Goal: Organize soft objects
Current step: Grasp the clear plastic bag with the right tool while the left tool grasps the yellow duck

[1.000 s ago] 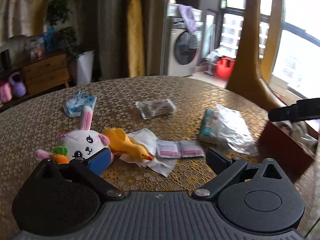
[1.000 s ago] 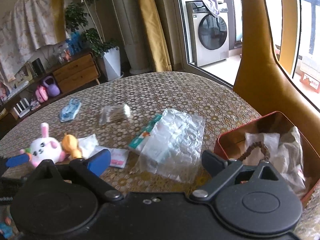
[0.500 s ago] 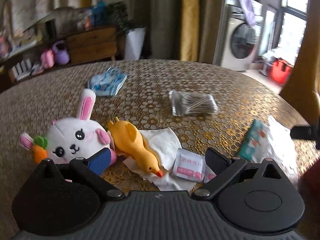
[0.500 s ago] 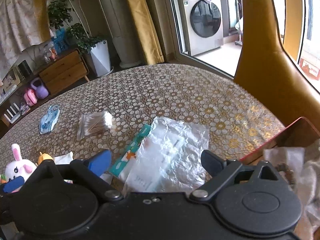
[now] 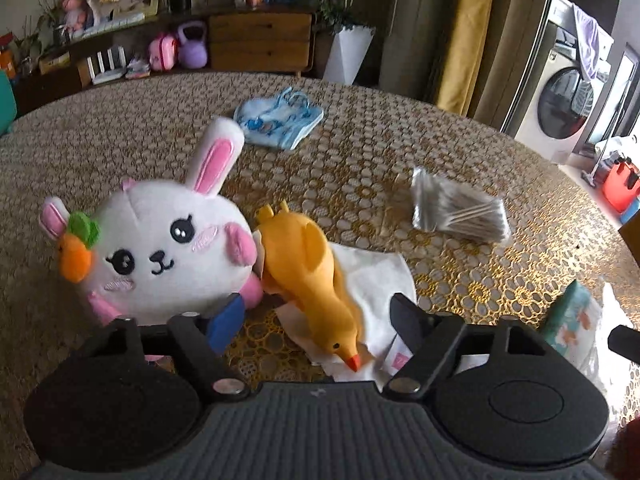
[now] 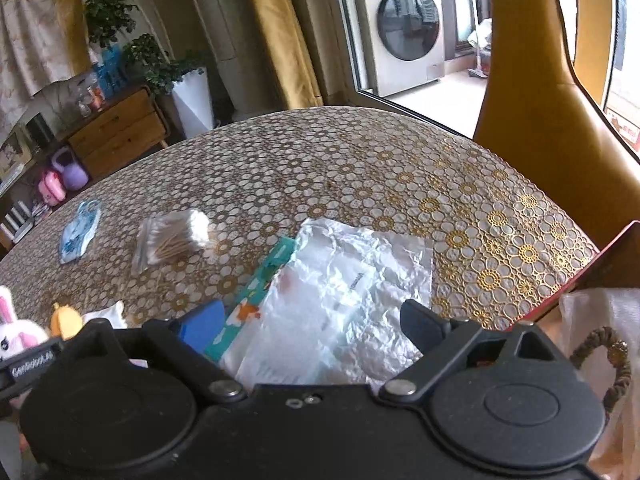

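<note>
Left gripper [image 5: 314,318] spread, empty: yellow rubbery duck toy [image 5: 308,264] lies lengthwise between fingers, beak toward it. Right gripper [image 6: 312,322] spread too, farther off.

The red box [image 6: 600,264] is cut off by the right edge. The left gripper's body hides the pink sachet [image 5: 398,358] partly. The cotton swab bag [image 5: 460,212] is blurred.

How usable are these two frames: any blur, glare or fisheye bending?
Left wrist: bunny and duck sharp, swab bag slightly smeared, table edge bowed. Right wrist: crinkled plastic bag glares white, window blown out.
</note>
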